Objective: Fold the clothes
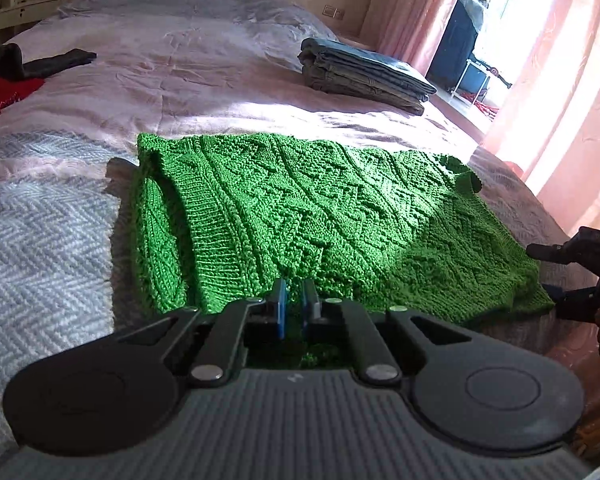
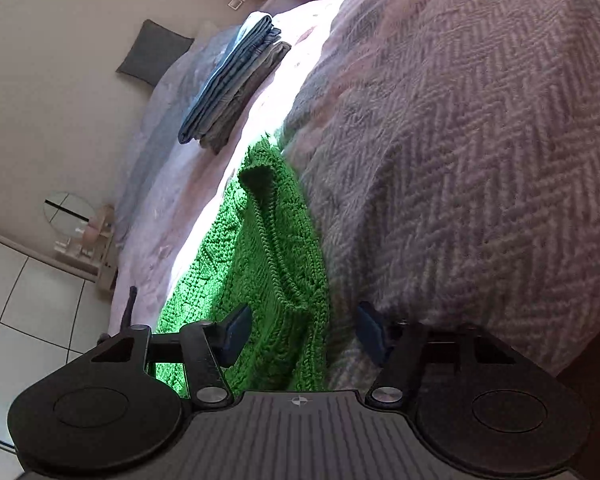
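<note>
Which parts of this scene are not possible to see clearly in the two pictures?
- Left wrist view: the green sweater's near edge is hidden behind the left gripper.
- Left wrist view: the right gripper is cut by the frame edge.
- Right wrist view: the sweater's far side is hidden by its own folds.

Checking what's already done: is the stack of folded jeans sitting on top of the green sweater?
No, the folded jeans lie apart from the green sweater, farther up the bed.

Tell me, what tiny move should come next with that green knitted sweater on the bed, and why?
Probably the right gripper should close on the green sweater. Its jaws stand apart with the sweater's near corner between them, pads not pressing, while the left gripper looks pinched shut on the near edge. Lifting into a fold likely needs both corners held.
</note>
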Motion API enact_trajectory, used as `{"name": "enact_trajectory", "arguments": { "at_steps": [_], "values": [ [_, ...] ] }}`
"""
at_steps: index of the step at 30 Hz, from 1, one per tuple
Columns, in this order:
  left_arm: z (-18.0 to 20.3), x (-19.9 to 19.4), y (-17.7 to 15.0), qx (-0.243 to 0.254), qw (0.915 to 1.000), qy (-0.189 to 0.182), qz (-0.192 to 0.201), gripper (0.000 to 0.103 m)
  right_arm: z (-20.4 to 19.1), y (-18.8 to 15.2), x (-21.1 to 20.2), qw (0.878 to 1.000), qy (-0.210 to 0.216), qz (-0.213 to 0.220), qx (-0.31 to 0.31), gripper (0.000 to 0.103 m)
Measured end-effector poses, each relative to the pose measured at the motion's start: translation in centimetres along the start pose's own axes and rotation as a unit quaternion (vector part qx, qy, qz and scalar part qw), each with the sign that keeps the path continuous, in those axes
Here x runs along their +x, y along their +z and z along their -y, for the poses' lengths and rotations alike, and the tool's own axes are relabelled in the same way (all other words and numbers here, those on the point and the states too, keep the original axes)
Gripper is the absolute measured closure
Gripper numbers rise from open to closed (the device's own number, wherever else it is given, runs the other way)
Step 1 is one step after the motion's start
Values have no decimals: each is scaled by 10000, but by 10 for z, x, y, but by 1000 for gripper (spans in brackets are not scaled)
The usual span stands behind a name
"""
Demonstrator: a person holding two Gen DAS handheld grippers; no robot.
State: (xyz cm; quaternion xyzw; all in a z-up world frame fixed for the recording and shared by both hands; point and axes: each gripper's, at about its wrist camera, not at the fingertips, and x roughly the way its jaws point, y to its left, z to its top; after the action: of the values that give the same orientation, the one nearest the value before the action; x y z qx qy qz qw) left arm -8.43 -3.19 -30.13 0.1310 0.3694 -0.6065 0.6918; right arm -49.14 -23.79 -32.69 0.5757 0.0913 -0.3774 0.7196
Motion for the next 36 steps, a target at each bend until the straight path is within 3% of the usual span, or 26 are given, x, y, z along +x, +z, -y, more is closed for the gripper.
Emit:
{"name": "enact_trajectory", "arguments": {
  "at_steps": [6, 8, 14, 17, 20, 26, 29, 31, 33, 36],
  "values": [
    [-4, 1, 2, -45, 10000, -83, -26, 97, -3, -3, 4, 9999, 146, -58, -52, 53],
    [-5, 1, 1, -70, 9999, -102, -18, 97, -4, -5, 4, 9997, 245, -65, -41, 63],
    [-6, 1, 1, -140, 9998, -139, 9, 97, -6, -7, 3, 9991, 428, 1, 29, 64],
    [-6, 1, 3, -167, 9998, -142, -1, 97, -5, -8, 13, 9999, 138, -57, -6, 65],
    [-8, -4, 5, -250, 9995, -160, 54, 97, -13, -13, 17, 9996, -182, -52, -214, 82],
    [-12, 2, 0, -188, 9997, -124, 38, 97, -44, -19, 23, 9914, -968, -49, -880, 85],
    [-18, -3, 0, -356, 9990, -245, 120, 98, -76, -29, 27, 9727, -1568, 43, -1709, 86],
    [-30, -14, 2, -640, 9970, -353, 249, 98, -99, -38, 29, 9534, -1923, 159, -2319, 86],
    [-45, -27, 4, -918, 9942, -398, 392, 97, -130, -49, 30, 9266, -2117, 360, -3086, 87],
    [-70, -49, 4, -1174, 9911, -236, 587, 98, -179, -69, 35, 8757, -2177, 647, -4261, 87]
  ]
}}
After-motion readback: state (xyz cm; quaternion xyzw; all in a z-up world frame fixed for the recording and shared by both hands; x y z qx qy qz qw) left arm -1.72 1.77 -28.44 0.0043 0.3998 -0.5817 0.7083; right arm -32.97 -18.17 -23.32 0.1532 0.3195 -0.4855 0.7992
